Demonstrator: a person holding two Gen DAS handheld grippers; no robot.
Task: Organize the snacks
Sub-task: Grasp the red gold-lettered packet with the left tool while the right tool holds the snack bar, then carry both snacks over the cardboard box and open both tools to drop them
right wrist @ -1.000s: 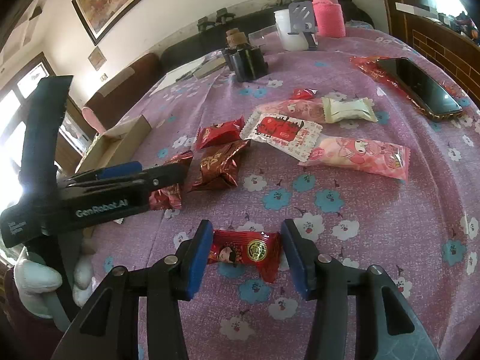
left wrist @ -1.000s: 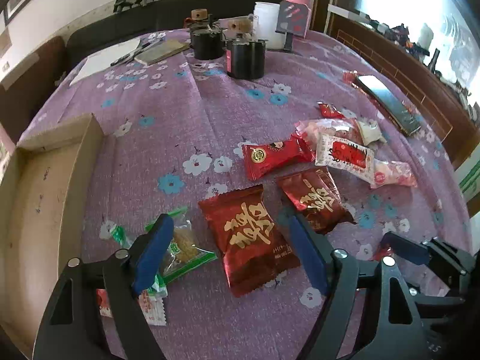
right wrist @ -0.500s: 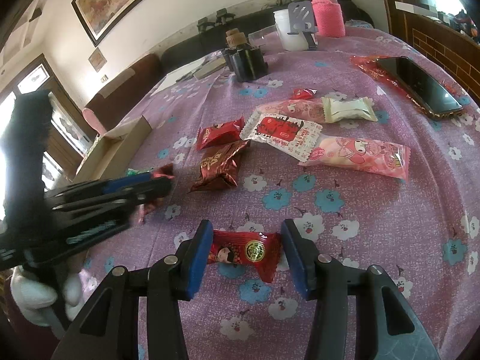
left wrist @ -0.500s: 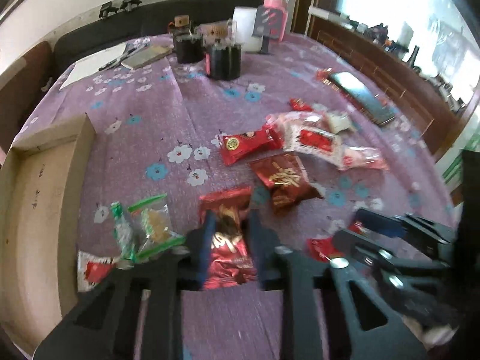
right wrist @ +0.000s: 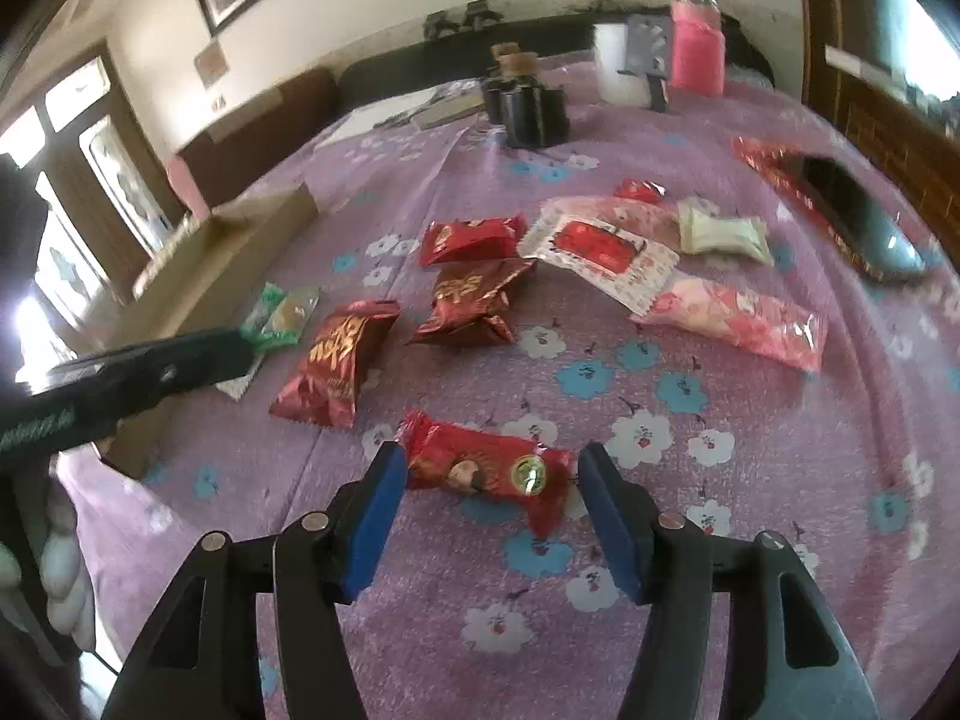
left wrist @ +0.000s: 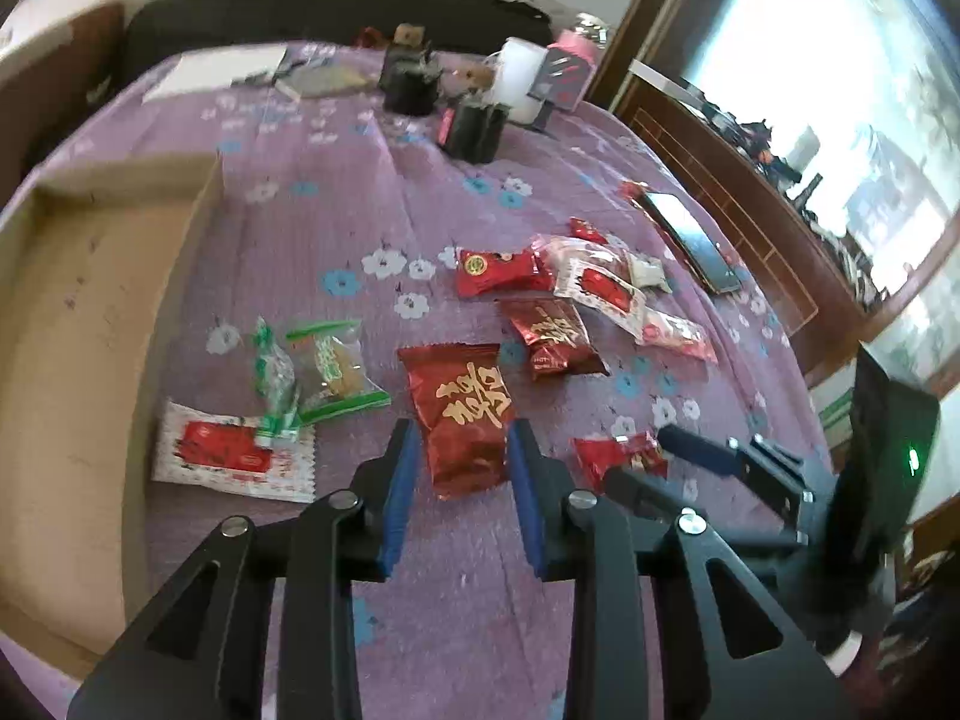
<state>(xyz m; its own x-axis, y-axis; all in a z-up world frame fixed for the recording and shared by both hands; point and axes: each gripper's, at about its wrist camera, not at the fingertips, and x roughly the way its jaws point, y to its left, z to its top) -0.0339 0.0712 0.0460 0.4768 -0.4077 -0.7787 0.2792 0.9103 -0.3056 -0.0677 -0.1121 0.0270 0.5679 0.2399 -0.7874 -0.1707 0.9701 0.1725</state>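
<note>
Several wrapped snacks lie on the purple flowered cloth [left wrist: 336,228]. My left gripper [left wrist: 462,468] is shut on a dark red packet with gold lettering [left wrist: 465,414], its blue pads against both sides. That packet also shows in the right wrist view [right wrist: 336,363]. My right gripper [right wrist: 492,492] is open, with a small red candy wrapper [right wrist: 486,468] lying between its fingers on the cloth. The cardboard box [left wrist: 78,348] sits open at the left. The right gripper also shows in the left wrist view [left wrist: 666,462], astride the red candy [left wrist: 618,456].
Green-wrapped snacks [left wrist: 324,372] and a white-red packet [left wrist: 231,453] lie by the box. More red, white and pink packets [right wrist: 600,252] lie mid-table. A phone [right wrist: 858,216] lies at the right. Black jars [right wrist: 528,108], a white cup and a pink bottle [right wrist: 696,48] stand at the back.
My left gripper closed from wide open onto the dark red gold-lettered packet and swung left with it. The right gripper stays open around the small red candy.
</note>
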